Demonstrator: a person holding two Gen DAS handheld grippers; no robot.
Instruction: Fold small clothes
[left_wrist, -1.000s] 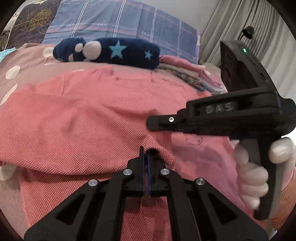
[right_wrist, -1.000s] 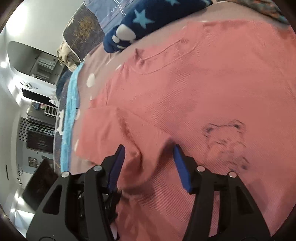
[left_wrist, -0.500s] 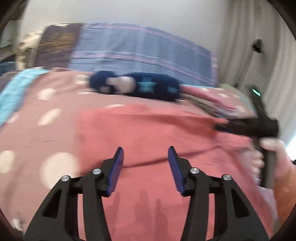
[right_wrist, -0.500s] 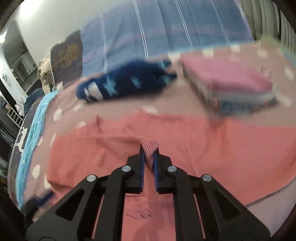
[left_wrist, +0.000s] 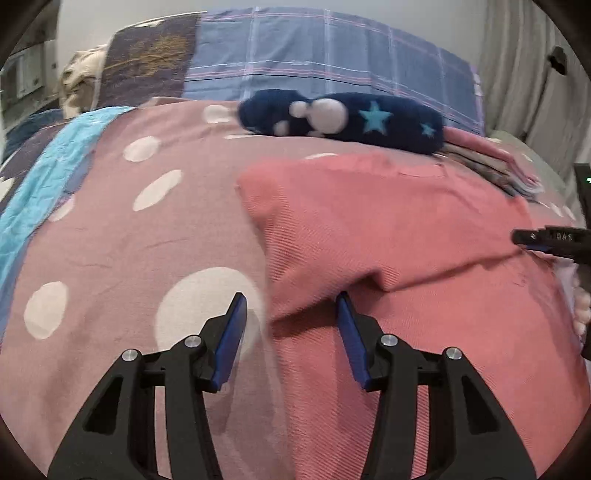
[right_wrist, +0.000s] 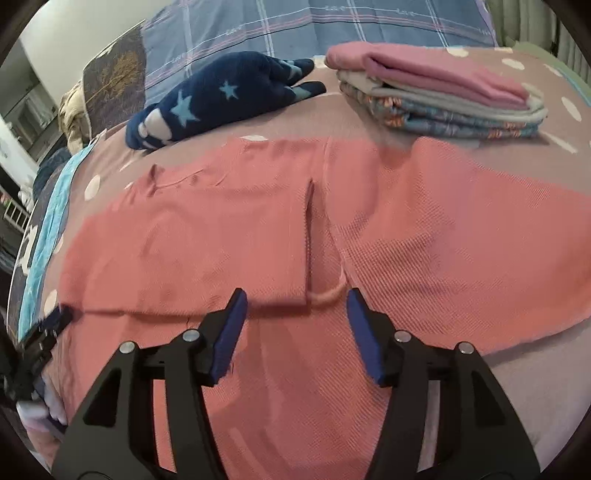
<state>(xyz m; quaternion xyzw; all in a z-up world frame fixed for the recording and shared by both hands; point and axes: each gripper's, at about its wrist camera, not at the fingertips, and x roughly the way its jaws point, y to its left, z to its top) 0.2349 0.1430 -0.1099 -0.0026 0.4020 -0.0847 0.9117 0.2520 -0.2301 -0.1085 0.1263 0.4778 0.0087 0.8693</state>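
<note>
A coral-pink waffle-knit shirt (left_wrist: 388, 229) lies spread on the bed, its left part folded over the body. My left gripper (left_wrist: 290, 306) stands over the shirt's left edge. Its jaws are apart and closing, and the folded corner lies between them, against the right finger, without being pressed. My right gripper (right_wrist: 295, 302) hovers over the shirt (right_wrist: 221, 240) above a folded sleeve edge. Its jaws are opening and grip nothing. Each gripper shows at the edge of the other's view: the right gripper (left_wrist: 546, 240) and the left gripper (right_wrist: 55, 317).
A navy fleece item with light-blue stars (left_wrist: 343, 118) lies behind the shirt. A stack of folded clothes (right_wrist: 443, 92) sits at the back right. The bedspread (left_wrist: 129, 240) is dusty pink with white dots. A plaid pillow (left_wrist: 314, 59) stands at the head.
My left gripper, shut on the shirt a second ago, has let go and shifted left to the garment's edge. My right gripper pinched a bit of cloth half a second ago and has released it.
</note>
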